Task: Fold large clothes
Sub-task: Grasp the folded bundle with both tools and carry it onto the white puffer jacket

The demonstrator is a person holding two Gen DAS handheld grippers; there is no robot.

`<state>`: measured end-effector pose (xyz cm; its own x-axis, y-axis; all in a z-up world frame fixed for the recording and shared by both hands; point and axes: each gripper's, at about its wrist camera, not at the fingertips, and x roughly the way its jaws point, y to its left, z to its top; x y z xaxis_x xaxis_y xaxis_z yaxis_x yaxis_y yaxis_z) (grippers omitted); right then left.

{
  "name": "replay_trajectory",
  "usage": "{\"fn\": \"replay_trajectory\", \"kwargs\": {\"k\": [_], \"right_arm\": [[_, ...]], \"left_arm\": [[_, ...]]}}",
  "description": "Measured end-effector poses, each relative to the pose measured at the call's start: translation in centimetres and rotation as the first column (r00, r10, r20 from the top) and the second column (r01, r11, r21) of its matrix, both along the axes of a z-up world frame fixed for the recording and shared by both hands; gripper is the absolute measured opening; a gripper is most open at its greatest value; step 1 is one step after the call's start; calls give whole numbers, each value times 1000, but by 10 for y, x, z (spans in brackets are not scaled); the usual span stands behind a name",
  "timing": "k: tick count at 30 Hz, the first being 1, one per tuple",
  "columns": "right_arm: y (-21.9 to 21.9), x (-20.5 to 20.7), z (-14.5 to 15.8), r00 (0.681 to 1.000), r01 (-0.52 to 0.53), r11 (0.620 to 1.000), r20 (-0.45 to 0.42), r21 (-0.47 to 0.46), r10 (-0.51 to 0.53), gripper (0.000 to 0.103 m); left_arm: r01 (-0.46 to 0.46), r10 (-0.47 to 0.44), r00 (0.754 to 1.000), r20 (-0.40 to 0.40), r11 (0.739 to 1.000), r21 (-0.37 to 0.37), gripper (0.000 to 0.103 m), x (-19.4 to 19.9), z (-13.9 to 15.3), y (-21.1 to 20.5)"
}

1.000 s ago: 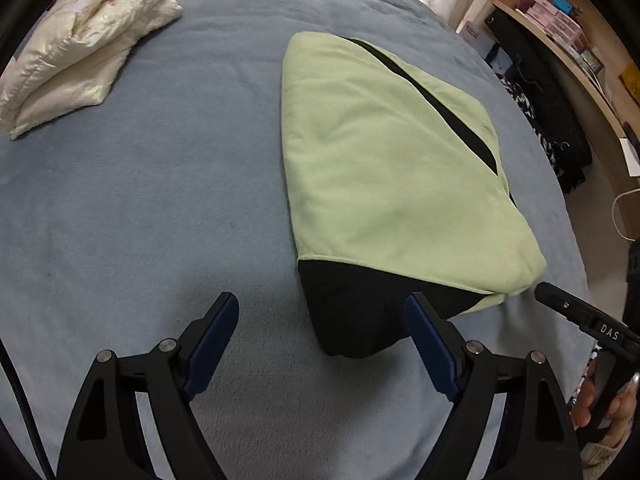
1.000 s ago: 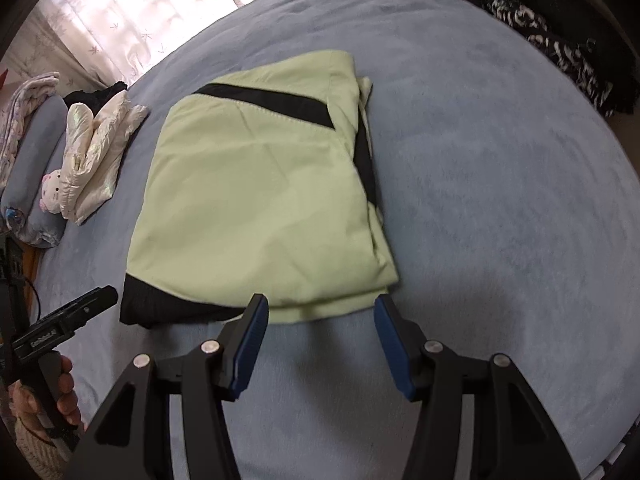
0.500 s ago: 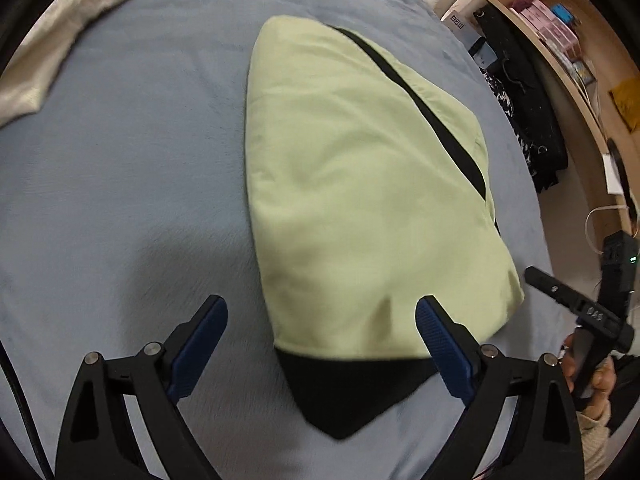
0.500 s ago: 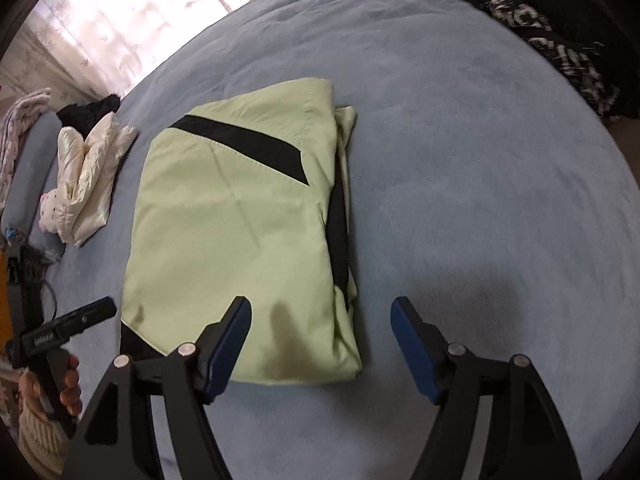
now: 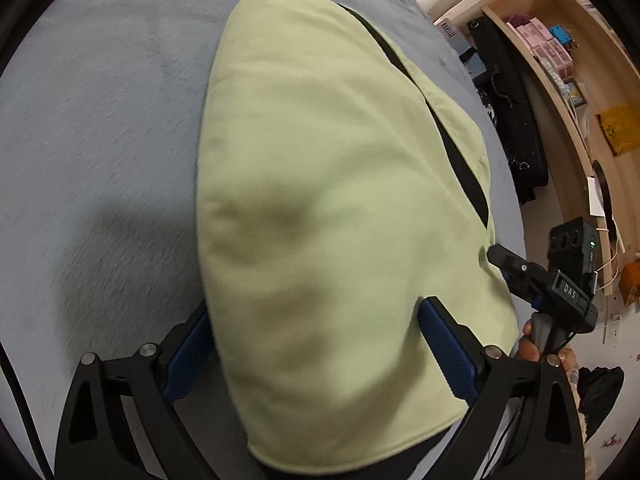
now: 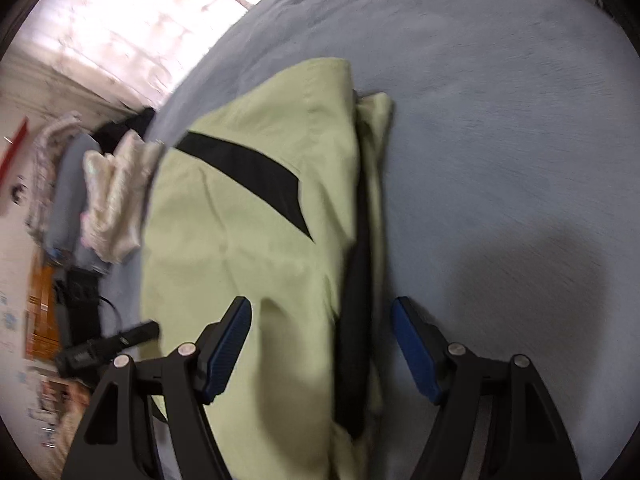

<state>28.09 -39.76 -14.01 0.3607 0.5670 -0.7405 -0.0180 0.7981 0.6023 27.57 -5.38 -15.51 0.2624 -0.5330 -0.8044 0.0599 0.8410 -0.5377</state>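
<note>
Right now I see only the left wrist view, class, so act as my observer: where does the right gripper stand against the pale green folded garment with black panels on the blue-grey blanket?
Observer: The right gripper straddles the pale green garment's layered side edge with its jaws open and nothing pinched. One finger is above green fabric, the other above the blue-grey blanket.
Operator: What does that edge look like?
Observer: Stacked layers show there, with a black layer between green ones.
Operator: Anything lying beyond the garment?
Observer: A cream-white folded garment lies beside it, on the side away from the right gripper.
</note>
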Motion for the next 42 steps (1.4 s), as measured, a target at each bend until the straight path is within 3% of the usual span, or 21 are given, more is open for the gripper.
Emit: {"fn": "replay_trajectory", "kwargs": {"k": [8,9,12,14,16,19,21,27,35,42], "right_arm": [[18,25,-14,997,-62,992,50,106,57,72],[17,24,-15,997,-57,992,53,114,52,65],[14,23,-21,998,-53,988,47,146,47,31],[13,16,-17,997,-46,990,69,133,37,22],[23,13,-6,994,-49,995,99,89,40,15],[39,5,17,988,-50,998,148,40,44,13],[51,-1,34,982,-56,998,183,-1,55,12],[93,-30,78,968,-80,988,226,-132,108,11],[159,-68,133,947,-138,984,275,-113,164,11],[262,-64,212,886,-225,971,397,-83,240,11]], "left_arm": [[1,-2,999,45,1000,22,102,11,-5,-17],[0,-1,999,46,1000,24,102,13,-5,-17],[-11,9,998,57,999,37,100,13,-3,-18],[-35,30,996,79,998,53,87,11,3,-19],[-41,34,994,102,997,69,67,4,11,-13],[-34,16,987,163,994,106,43,-4,31,-13],[-27,2,980,198,992,124,36,-10,44,-13],[-34,1,972,233,990,137,34,-39,81,4],[-73,36,963,269,989,128,34,-84,135,76],[-167,98,923,373,973,158,34,-104,225,180]]}}
